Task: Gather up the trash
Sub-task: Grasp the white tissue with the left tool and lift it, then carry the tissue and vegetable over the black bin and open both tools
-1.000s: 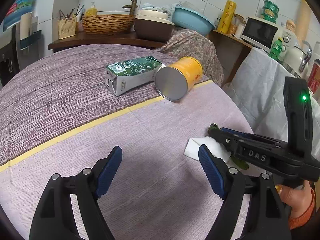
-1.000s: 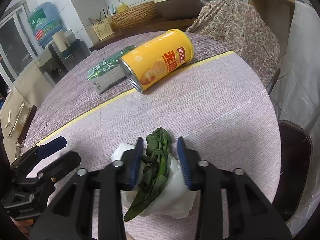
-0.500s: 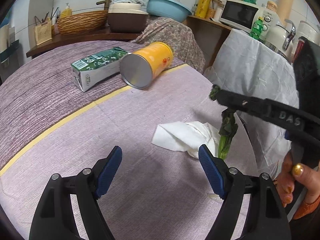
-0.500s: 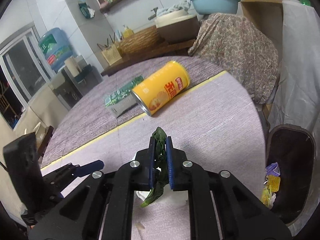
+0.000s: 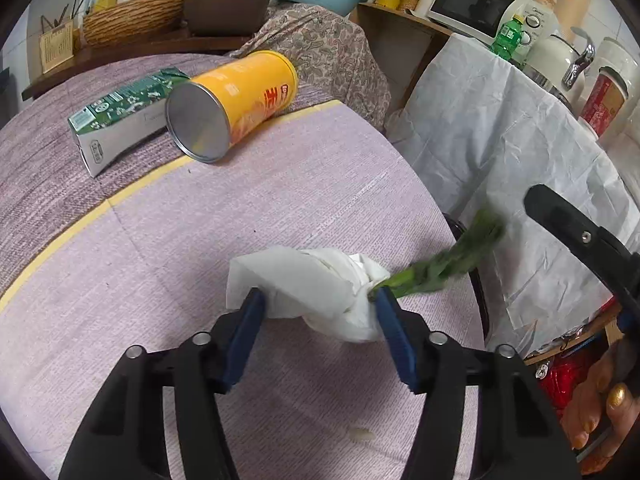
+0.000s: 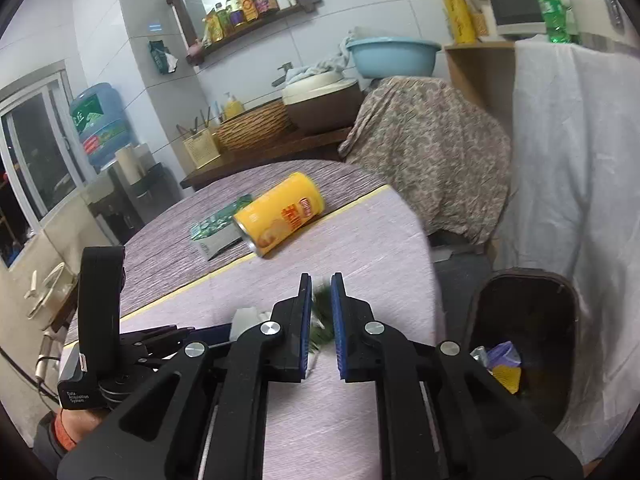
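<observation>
Left gripper (image 5: 318, 320) closing round tissue (image 5: 316, 288) | right gripper (image 6: 321, 312) pinching greens (image 6: 322, 312) (blurred) | bin (image 6: 560, 292) at four o'clock | can (image 5: 236, 108), carton (image 5: 116, 120) remain

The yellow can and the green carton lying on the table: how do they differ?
The yellow can is a round tube, its metal end facing the left camera; the green carton is a flat-sided box. The yellow can is bright yellow with red lettering; the green carton is green on top with pale sides. Both lie on their sides, side by side on the table.
</observation>
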A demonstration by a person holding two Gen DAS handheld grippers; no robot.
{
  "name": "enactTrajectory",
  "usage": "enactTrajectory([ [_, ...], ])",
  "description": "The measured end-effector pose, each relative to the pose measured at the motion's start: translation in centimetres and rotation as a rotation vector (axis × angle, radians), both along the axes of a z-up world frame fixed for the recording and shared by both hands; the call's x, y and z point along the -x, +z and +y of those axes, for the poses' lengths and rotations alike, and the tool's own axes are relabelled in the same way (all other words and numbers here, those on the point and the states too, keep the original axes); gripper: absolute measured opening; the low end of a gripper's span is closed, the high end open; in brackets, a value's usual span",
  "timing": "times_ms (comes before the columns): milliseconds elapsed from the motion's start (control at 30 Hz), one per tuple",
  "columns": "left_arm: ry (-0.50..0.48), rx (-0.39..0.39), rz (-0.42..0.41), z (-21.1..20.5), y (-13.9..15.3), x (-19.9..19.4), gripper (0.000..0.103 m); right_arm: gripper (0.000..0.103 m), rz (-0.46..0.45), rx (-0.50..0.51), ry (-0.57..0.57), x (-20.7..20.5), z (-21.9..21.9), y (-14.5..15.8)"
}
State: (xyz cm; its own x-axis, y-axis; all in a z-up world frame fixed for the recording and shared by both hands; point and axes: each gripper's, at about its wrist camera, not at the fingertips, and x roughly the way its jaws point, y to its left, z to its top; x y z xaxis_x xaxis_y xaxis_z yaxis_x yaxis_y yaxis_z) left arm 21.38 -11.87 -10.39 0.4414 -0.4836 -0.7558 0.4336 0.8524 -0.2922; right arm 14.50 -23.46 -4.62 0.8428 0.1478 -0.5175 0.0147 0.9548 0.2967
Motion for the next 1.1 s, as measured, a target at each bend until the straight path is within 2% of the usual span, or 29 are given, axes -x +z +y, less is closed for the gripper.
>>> enactTrajectory([
  [67, 0.006, 0.009, 0.006, -0.1, -0.1, 0.0, 0.055, 0.011, -0.011, 0.002, -0.019, 0.5, -0.7, 0.1],
  [267, 0.007, 0.018, 0.003, -0.1, -0.1, 0.0, 0.032, 0.014, 0.007, -0.006, 0.000, 0.4, -1.4, -0.5],
  [300, 0.008, 0.021, 0.003, -0.2, -0.1, 0.1, 0.028, 0.018, 0.009, -0.012, 0.003, 0.4, -1.5, -0.8],
  [367, 0.011, 0.030, 0.002, 0.0, 0.0, 0.1, 0.025, 0.062, 0.032, 0.001, 0.020, 0.3, -1.3, -1.5],
  [400, 0.013, 0.035, 0.001, 0.1, 0.0, 0.0, 0.023, 0.065, 0.036, 0.029, 0.028, 0.3, -1.1, -1.9],
  [500, 0.014, 0.050, 0.004, 0.6, 0.2, -0.1, 0.020, 0.065, 0.049, 0.094, 0.085, 0.0, -0.4, -2.9],
  [567, 0.022, 0.055, 0.006, 0.8, 0.3, -0.4, 0.019, 0.065, 0.065, 0.143, 0.182, -0.6, 0.5, -3.9],
  [633, 0.026, 0.069, 0.015, 1.0, 0.3, -0.7, 0.019, 0.065, 0.093, 0.241, 0.246, -1.4, 1.7, -4.8],
  [733, 0.029, 0.072, 0.013, 1.0, 0.3, -0.8, 0.018, 0.063, 0.143, 0.338, 0.298, -2.8, 2.5, -6.0],
  [833, 0.032, 0.076, 0.012, 1.1, 0.2, -0.8, 0.017, 0.057, 0.173, 0.367, 0.309, -3.7, 2.7, -6.8],
  [900, 0.036, 0.076, 0.011, 1.1, 0.2, -0.8, 0.017, 0.043, 0.183, 0.364, 0.321, -4.0, 2.5, -7.0],
  [933, 0.038, 0.074, 0.008, 1.1, 0.2, -0.7, 0.017, 0.033, 0.182, 0.345, 0.338, -4.0, 2.5, -7.1],
  [1033, 0.042, 0.069, 0.003, 1.1, 0.1, -0.6, 0.017, 0.015, 0.178, 0.332, 0.338, -3.7, 2.8, -7.3],
  [1100, 0.042, 0.061, -0.005, 1.1, 0.1, -0.5, 0.017, 0.014, 0.175, 0.311, 0.342, -3.4, 2.8, -7.3],
])
